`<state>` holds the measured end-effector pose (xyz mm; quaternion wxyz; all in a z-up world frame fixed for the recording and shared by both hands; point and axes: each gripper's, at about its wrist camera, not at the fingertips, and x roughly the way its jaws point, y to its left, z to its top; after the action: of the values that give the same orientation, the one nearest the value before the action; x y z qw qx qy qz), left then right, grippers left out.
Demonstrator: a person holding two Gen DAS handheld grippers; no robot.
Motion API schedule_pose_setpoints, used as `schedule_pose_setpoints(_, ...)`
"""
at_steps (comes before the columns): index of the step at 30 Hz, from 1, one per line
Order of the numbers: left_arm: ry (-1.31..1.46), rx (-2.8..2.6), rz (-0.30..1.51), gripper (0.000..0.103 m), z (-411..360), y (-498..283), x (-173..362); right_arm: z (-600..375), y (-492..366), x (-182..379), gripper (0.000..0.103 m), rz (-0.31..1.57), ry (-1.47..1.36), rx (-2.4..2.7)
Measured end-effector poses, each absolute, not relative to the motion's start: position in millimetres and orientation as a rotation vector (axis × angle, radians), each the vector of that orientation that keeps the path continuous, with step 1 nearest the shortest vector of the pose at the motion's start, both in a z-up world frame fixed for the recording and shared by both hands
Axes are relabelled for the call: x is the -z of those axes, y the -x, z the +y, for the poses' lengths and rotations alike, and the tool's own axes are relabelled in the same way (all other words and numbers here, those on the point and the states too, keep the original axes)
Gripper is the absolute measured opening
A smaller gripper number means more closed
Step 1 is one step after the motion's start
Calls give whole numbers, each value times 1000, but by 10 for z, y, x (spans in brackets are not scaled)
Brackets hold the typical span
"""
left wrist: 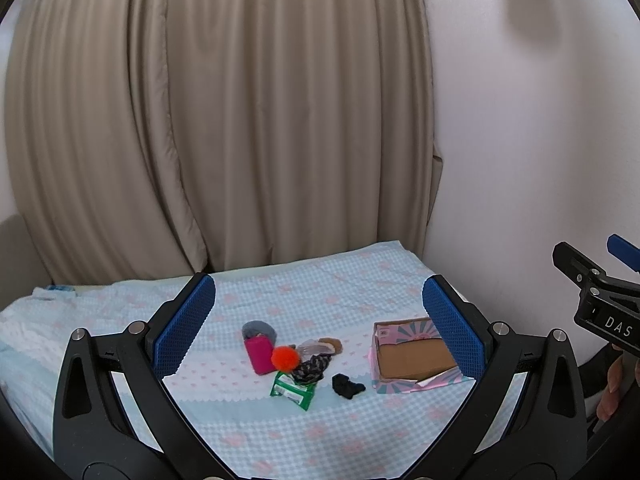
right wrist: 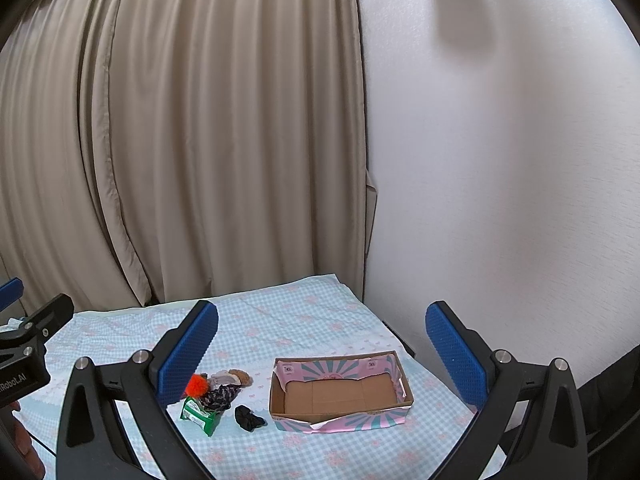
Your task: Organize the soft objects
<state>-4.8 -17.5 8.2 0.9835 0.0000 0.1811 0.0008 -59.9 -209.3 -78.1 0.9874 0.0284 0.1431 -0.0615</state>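
Both grippers, left (left wrist: 319, 328) and right (right wrist: 322, 354), jaws wide, empty; we take 1 item, scrunchie (right wrist: 249, 418), nearest box (right wrist: 340, 412); pinch mid-bunch.

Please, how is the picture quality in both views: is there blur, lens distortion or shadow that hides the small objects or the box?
Left wrist view: strong fisheye bending of the curtain, dark corners, a soft shadow on the wall; the orange pompom is sharp. Right wrist view: same bending, even light; the cardboard box is clear, no glare.
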Motion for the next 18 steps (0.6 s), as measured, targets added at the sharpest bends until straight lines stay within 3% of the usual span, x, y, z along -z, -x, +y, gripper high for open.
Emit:
schedule_pose_setpoints(12,-10,-70,393,103,-151,11,-53,-2091,512,757,103,279,-32,39)
schedule_pose_setpoints(18,-2,-102,445,103,299,2,225,-1806,506,939,103,269,-14,-37)
